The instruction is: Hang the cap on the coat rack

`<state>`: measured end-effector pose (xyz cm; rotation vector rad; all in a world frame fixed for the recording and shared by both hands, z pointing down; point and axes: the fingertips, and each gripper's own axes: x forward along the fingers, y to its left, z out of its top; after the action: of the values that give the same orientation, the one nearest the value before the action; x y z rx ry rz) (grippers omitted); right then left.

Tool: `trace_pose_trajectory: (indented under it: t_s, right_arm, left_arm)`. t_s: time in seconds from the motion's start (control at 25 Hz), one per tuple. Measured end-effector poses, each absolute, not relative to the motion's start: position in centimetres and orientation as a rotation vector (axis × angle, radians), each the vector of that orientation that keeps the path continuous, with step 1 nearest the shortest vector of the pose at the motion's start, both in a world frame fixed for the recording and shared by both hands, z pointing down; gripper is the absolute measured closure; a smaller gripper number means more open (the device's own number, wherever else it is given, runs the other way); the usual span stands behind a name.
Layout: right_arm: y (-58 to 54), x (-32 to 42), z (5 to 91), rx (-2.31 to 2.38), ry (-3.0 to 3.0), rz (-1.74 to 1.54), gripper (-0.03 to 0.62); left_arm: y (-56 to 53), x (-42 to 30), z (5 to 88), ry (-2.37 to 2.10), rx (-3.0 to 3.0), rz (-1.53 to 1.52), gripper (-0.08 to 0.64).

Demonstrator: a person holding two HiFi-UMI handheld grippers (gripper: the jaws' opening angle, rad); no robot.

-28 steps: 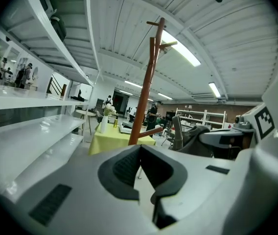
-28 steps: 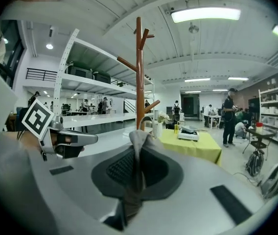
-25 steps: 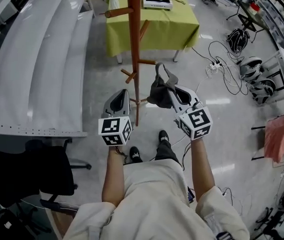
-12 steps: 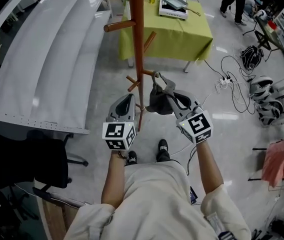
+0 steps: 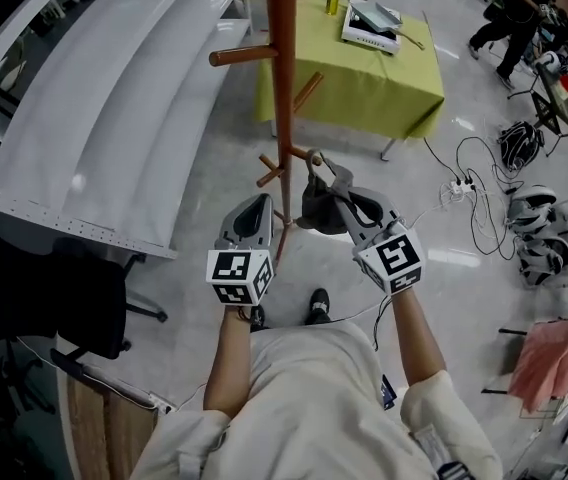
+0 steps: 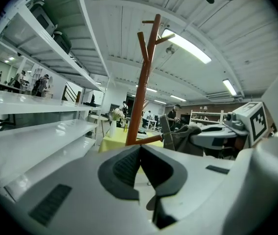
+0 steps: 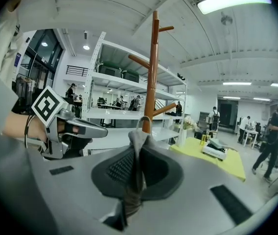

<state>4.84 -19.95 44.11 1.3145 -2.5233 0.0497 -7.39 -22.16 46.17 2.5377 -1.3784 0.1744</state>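
Cap of dark grey fabric [image 5: 314, 208] hangs pinched in the right gripper [image 5: 336, 183], its strap right by a low peg [image 5: 299, 152] of the brown wooden coat rack [image 5: 282, 78]. Left gripper [image 5: 258, 202] is pressed together, empty, just beside the rack. Hooking and letting go are left, I'd judge.

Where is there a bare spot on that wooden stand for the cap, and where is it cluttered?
Every peg of the coat rack is bare; the cap, in the right claw, is nearest the low right one. Floor between rack and white shelves is open. Cables crowd the right.
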Motion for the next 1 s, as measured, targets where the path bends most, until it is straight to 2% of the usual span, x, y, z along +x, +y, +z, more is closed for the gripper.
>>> trace_pose_trajectory:
  t_s: [1.0]
  right_arm:
    - [-23.0,5.5,45.7,1.161,-2.672,0.038,0.58]
  left_arm:
    - [-19.2,-2.9,46.6,-1.567,2.439,0.131,0.552]
